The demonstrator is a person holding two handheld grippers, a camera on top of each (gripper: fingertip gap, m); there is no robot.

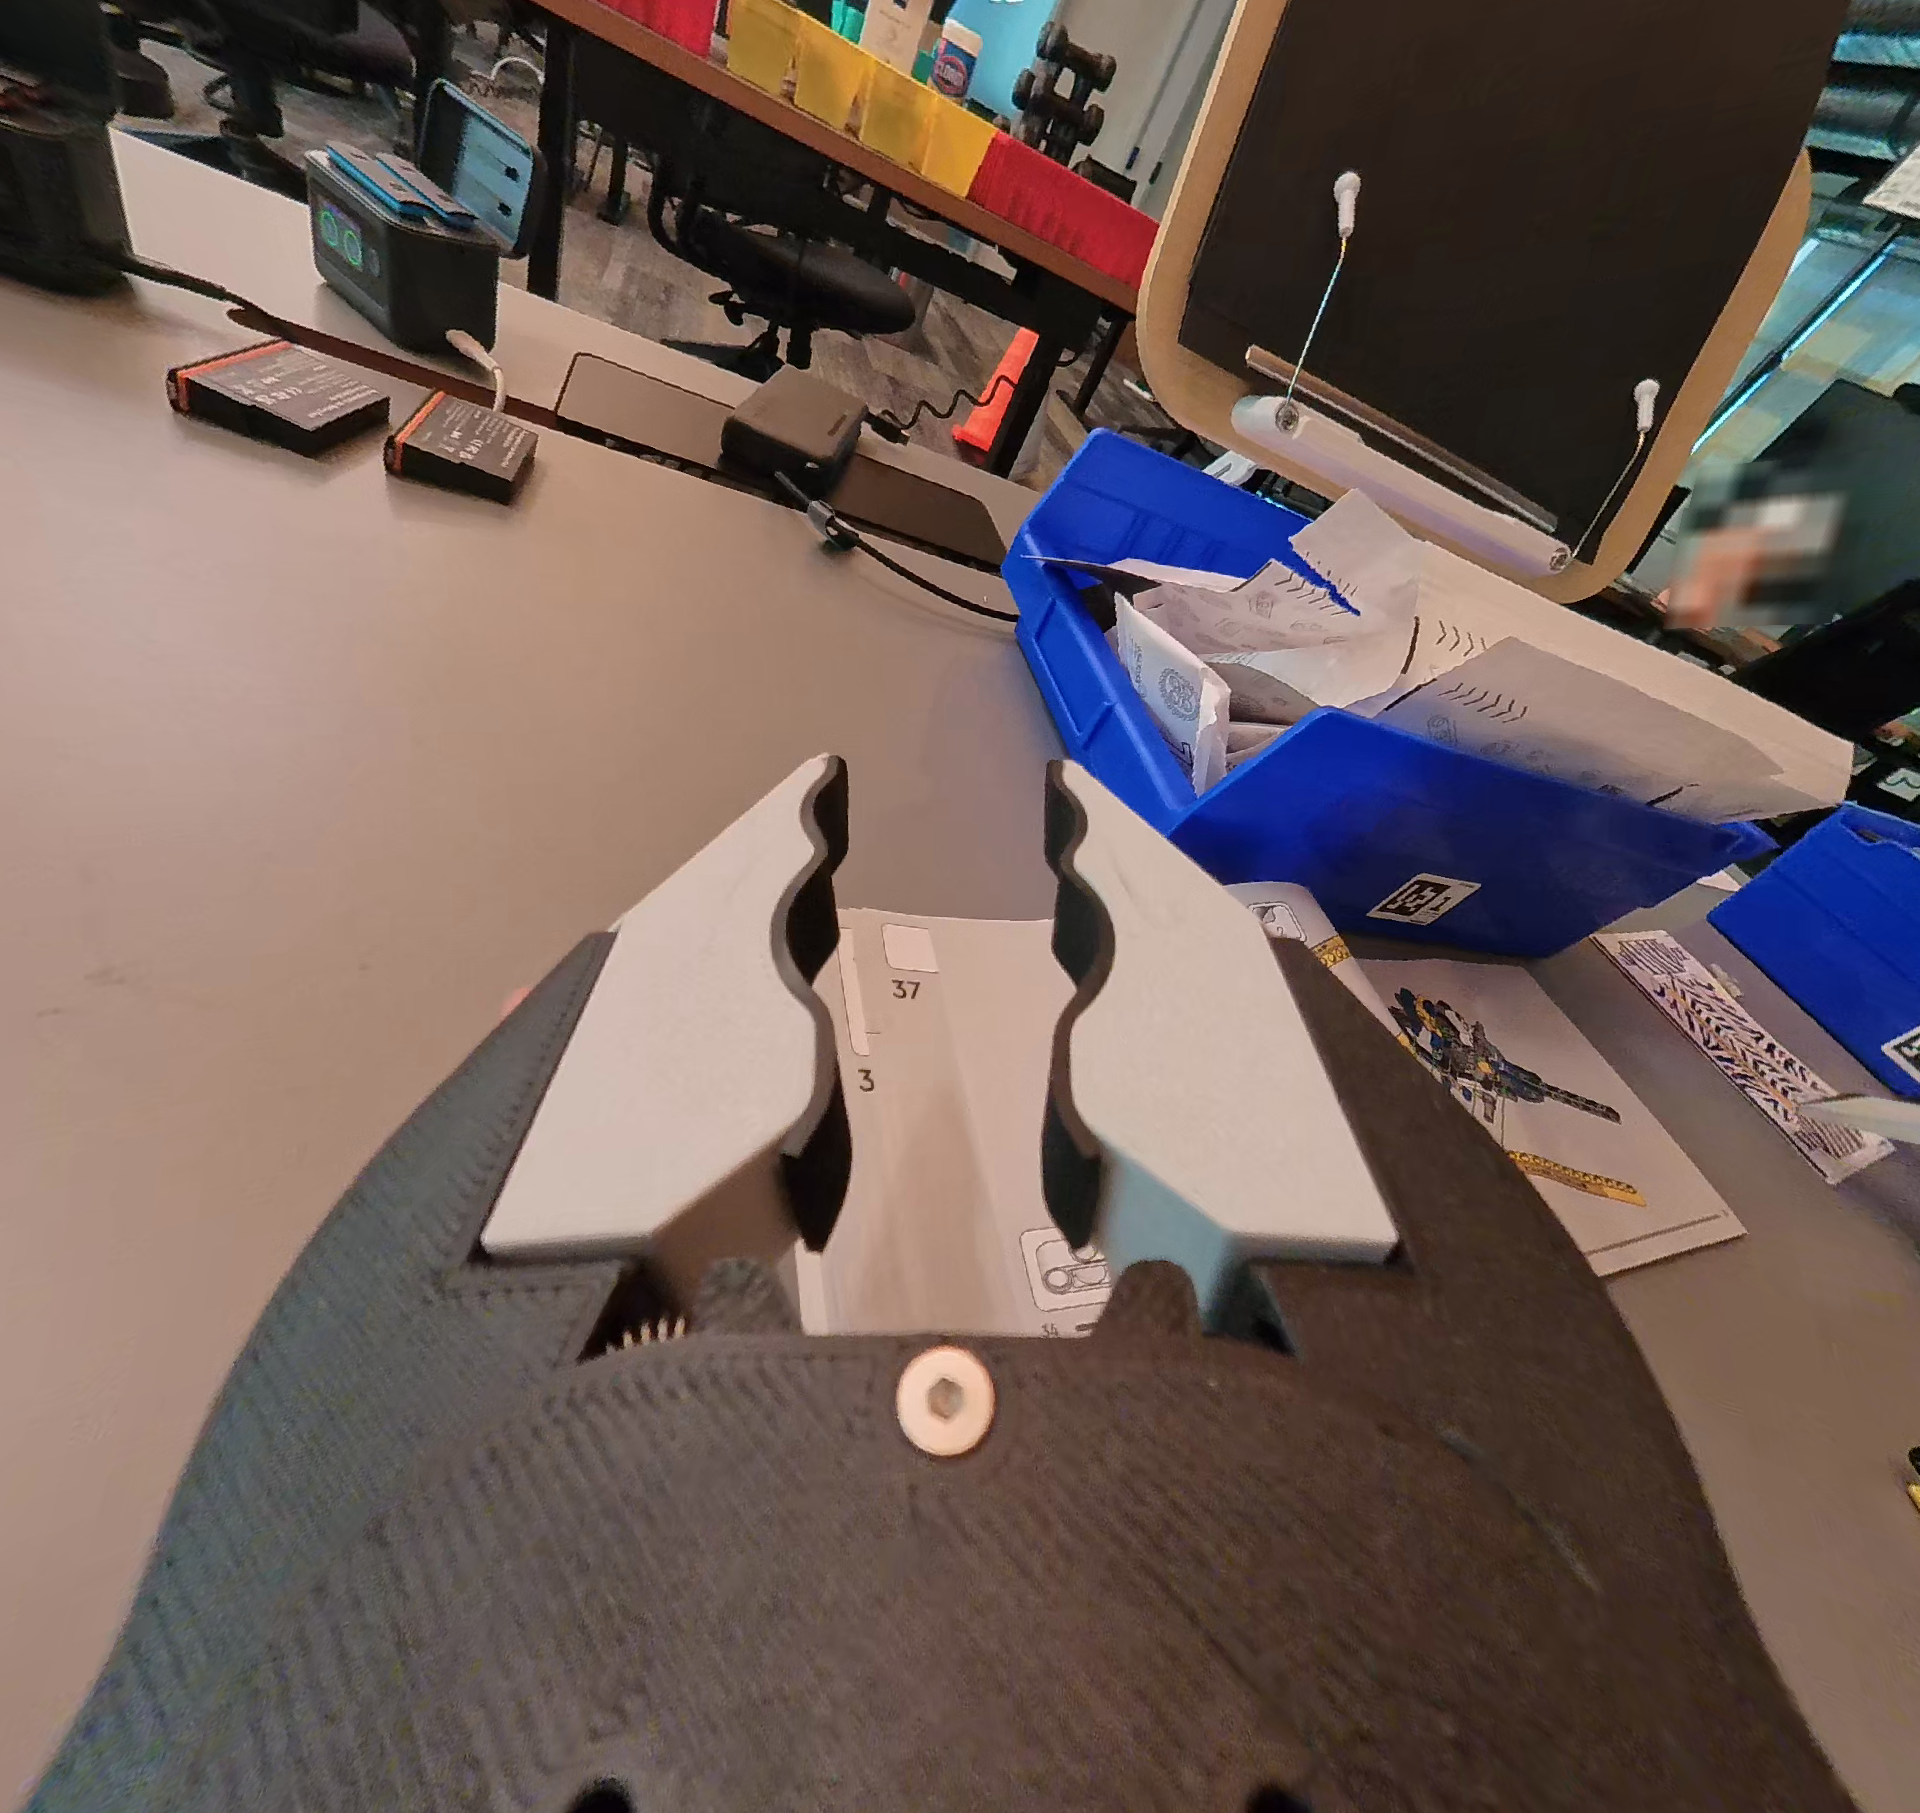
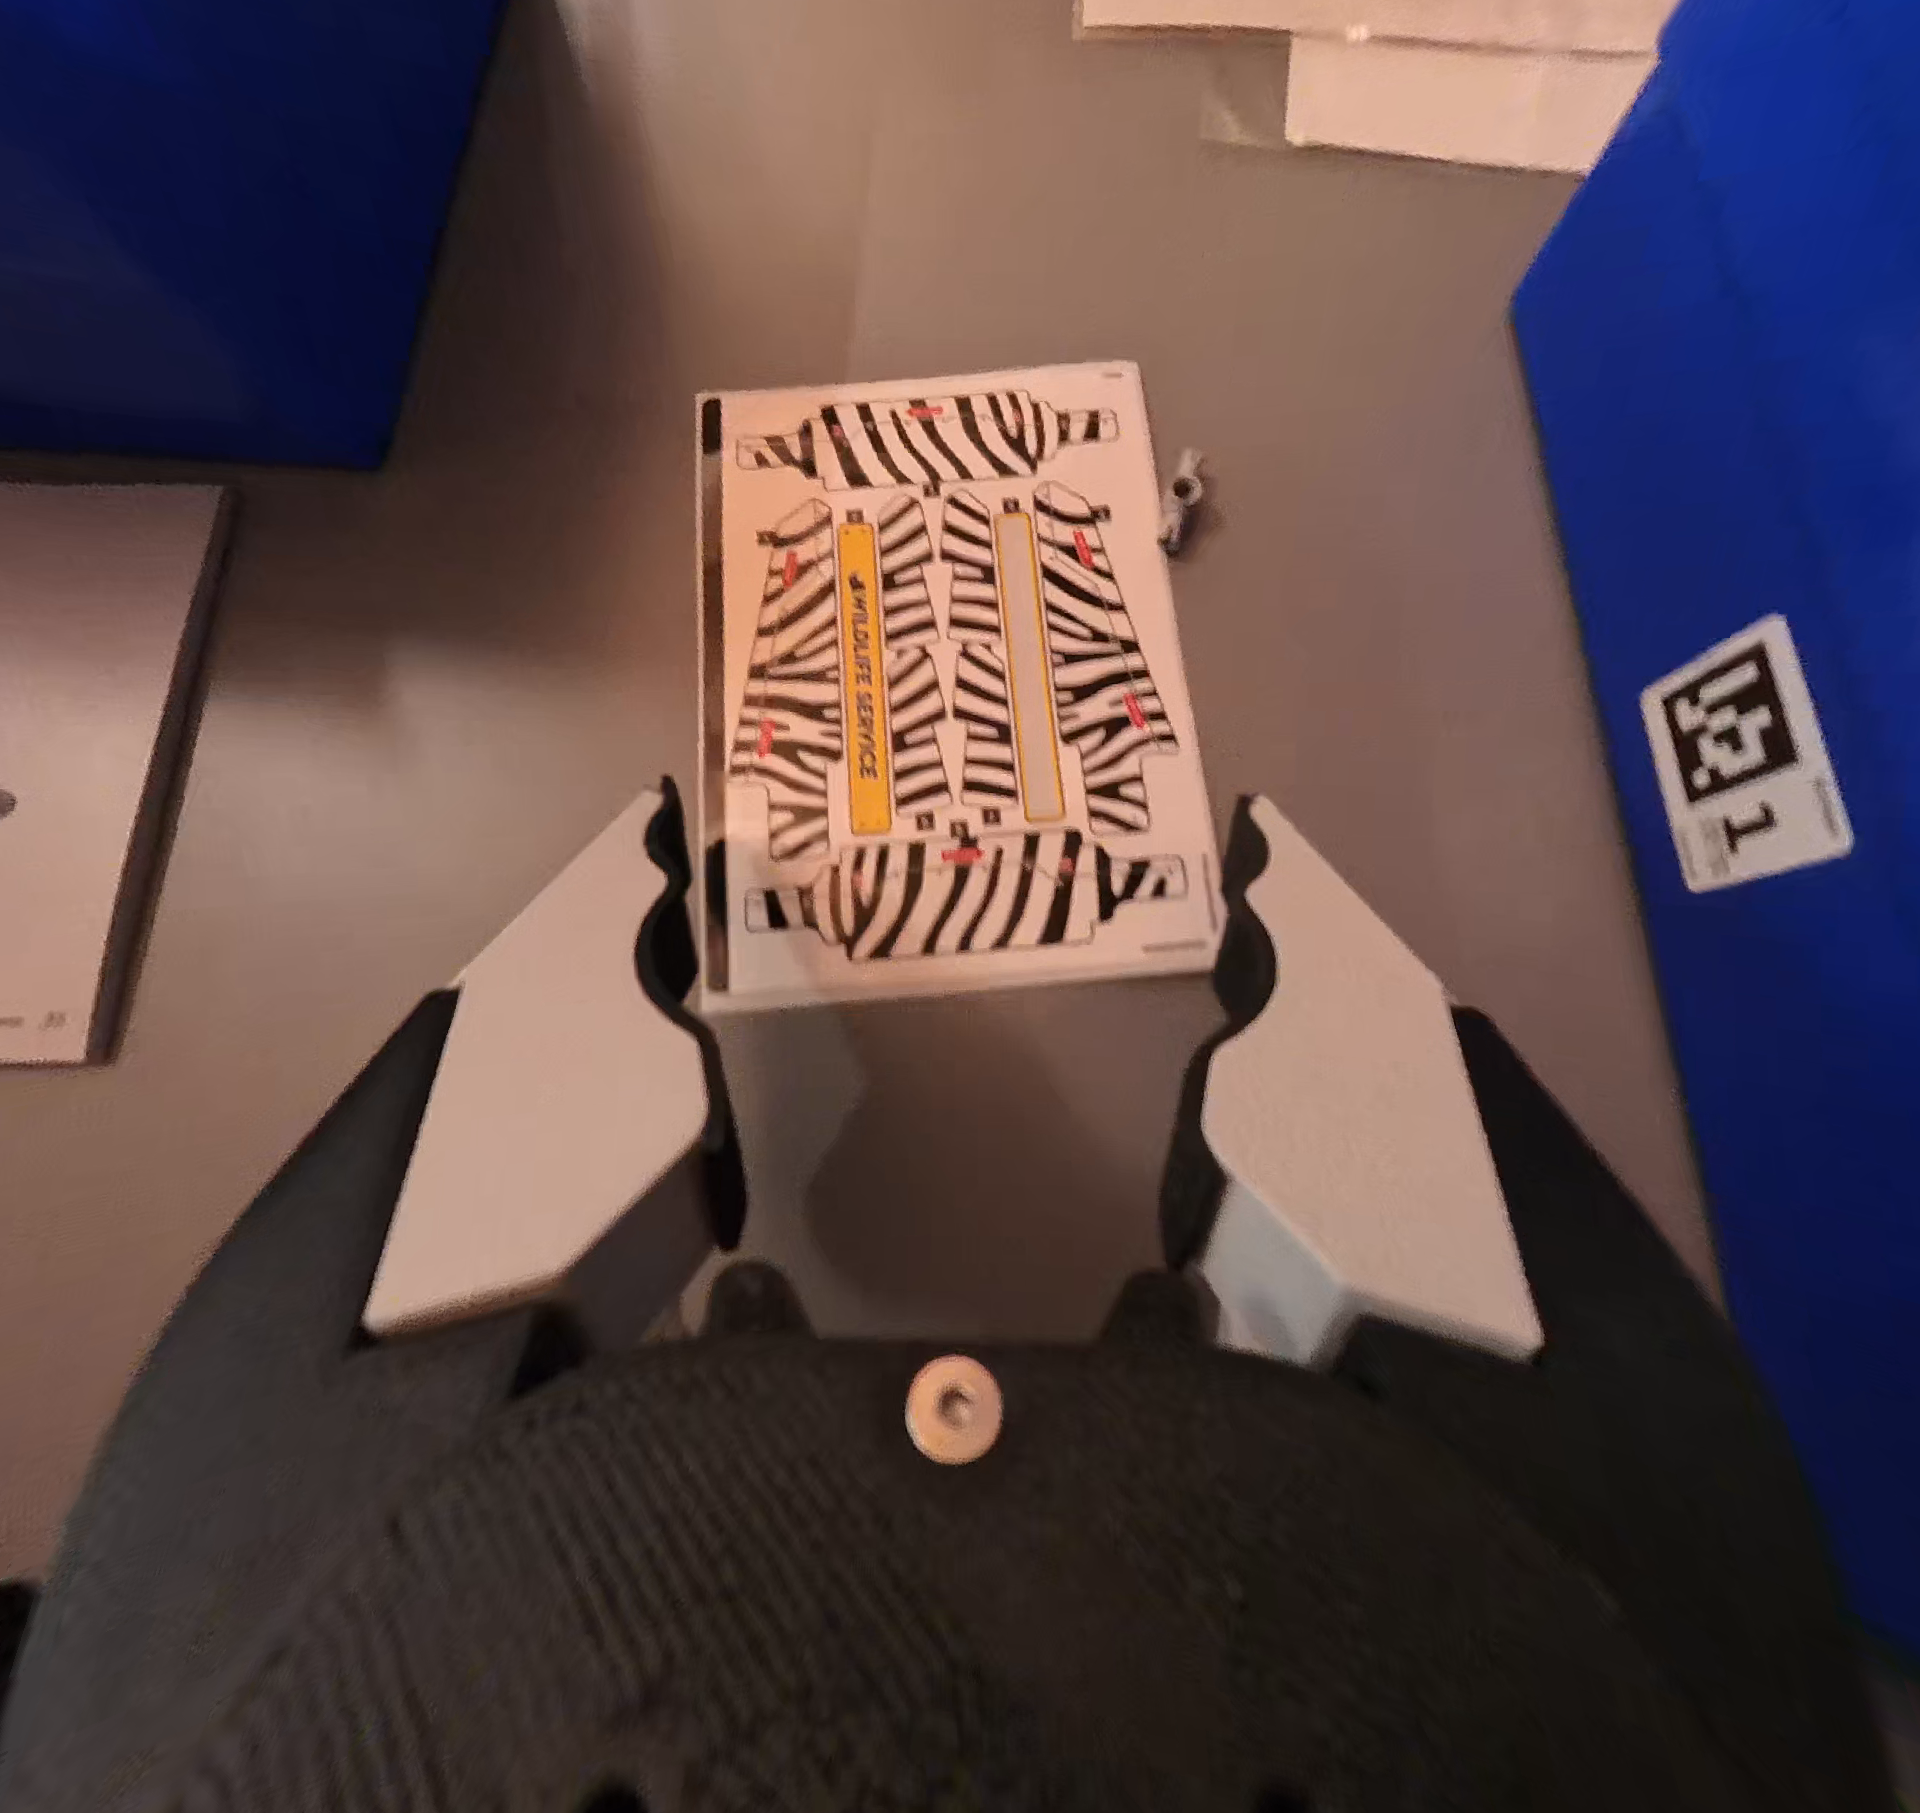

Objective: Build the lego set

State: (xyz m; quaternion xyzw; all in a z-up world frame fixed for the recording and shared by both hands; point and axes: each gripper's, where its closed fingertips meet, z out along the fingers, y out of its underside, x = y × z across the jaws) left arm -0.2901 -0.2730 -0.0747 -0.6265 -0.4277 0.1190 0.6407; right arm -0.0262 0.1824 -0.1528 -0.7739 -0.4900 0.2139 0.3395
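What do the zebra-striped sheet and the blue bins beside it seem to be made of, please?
The zebra-striped sticker sheet looks like thin glossy paper or film: it lies flat with crisp printed shapes and a faint sheen. The blue bin with torn paper bags looks like moulded hard plastic: uniform colour, smooth, slightly shiny walls with ribbed edges. The blue bin on the right seems the same, though blurred.

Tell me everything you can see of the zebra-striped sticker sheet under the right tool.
The sticker sheet is a white, glossy-looking rectangular card lying flat on the grey table, seemingly undamaged. It carries black-and-white zebra-striped decals, small red marks, one long yellow strip and one long grey strip framed in yellow. The right tool hovers open above its near end, fingers either side, gripping nothing. A small grey part lies just off its right edge, apart. Blue bins stand at both sides. It also shows at the left wrist view's right edge.
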